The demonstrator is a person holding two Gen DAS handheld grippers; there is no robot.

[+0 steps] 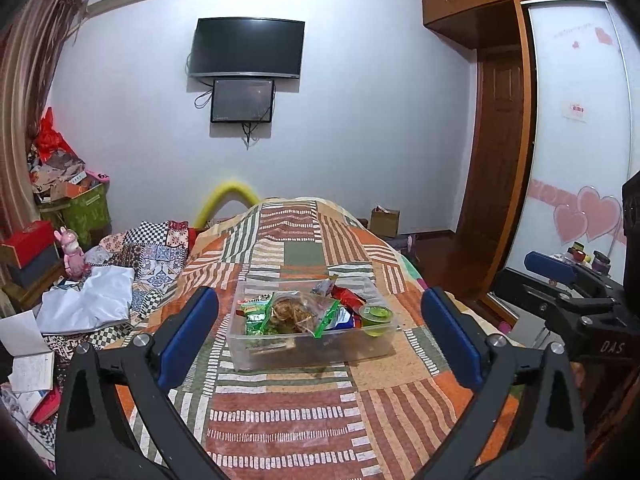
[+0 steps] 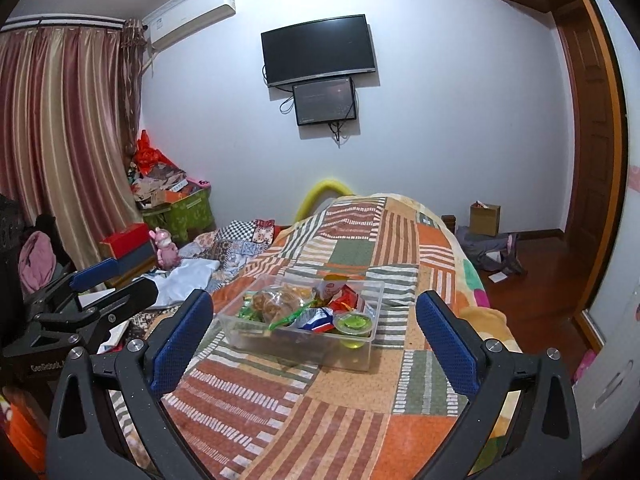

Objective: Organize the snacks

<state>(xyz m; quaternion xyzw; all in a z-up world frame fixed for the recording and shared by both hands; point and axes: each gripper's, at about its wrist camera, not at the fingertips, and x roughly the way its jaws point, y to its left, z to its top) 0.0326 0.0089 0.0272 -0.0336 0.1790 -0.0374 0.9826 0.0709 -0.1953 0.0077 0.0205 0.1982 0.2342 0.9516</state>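
Left tongs (image 1: 320,336) spread empty, right tongs (image 1: 560,276) stamped "DAS"

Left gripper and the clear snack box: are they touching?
Apart. In the left wrist view the left gripper is open, its blue pads flanking the snack box with striped quilt visible between each pad and the box walls.
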